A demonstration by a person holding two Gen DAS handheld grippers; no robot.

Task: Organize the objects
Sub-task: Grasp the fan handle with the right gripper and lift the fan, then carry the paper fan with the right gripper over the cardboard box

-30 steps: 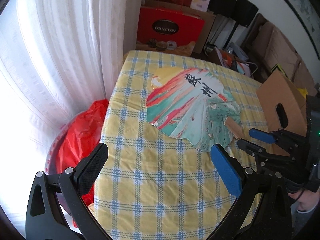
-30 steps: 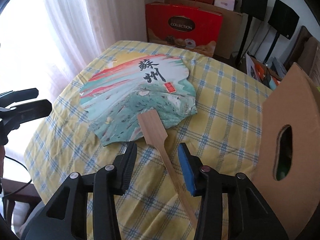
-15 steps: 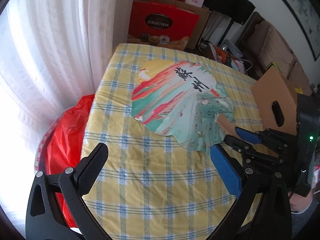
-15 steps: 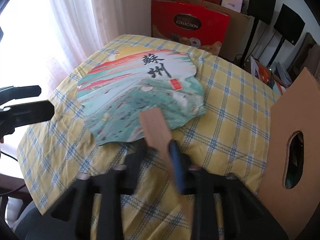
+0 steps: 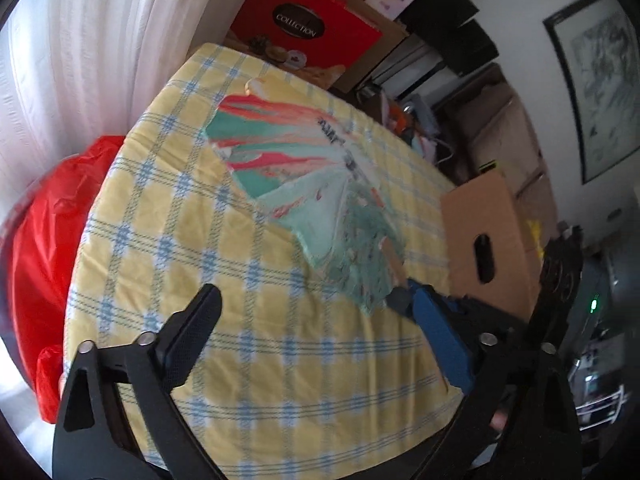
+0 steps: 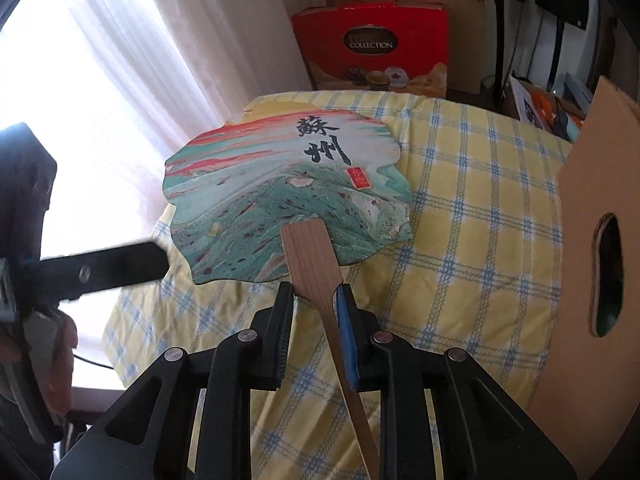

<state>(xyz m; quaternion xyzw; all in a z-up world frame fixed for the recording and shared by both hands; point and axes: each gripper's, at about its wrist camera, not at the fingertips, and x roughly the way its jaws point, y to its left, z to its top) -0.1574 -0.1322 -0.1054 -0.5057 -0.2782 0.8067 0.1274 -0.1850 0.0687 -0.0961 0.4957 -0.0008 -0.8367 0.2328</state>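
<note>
A flat paper fan (image 6: 280, 192) painted red, white and teal with black characters has a wooden handle (image 6: 320, 272). My right gripper (image 6: 316, 300) is shut on that handle and holds the fan tilted up off the yellow checked tablecloth (image 6: 460, 240). The fan also shows in the left wrist view (image 5: 312, 184), blurred, with the right gripper (image 5: 404, 300) at its near end. My left gripper (image 5: 316, 332) is open and empty above the cloth's near left part. It shows at the left in the right wrist view (image 6: 100, 268).
A brown cardboard box (image 6: 592, 264) with a handle hole stands at the table's right edge. A red gift box (image 6: 372, 48) stands behind the table. White curtains (image 5: 80, 48) hang at the left, with a red plastic bag (image 5: 44, 248) below them.
My right gripper closed on the fan's handle and raised the fan off the cloth. My left gripper drew back and tilted, staying open.
</note>
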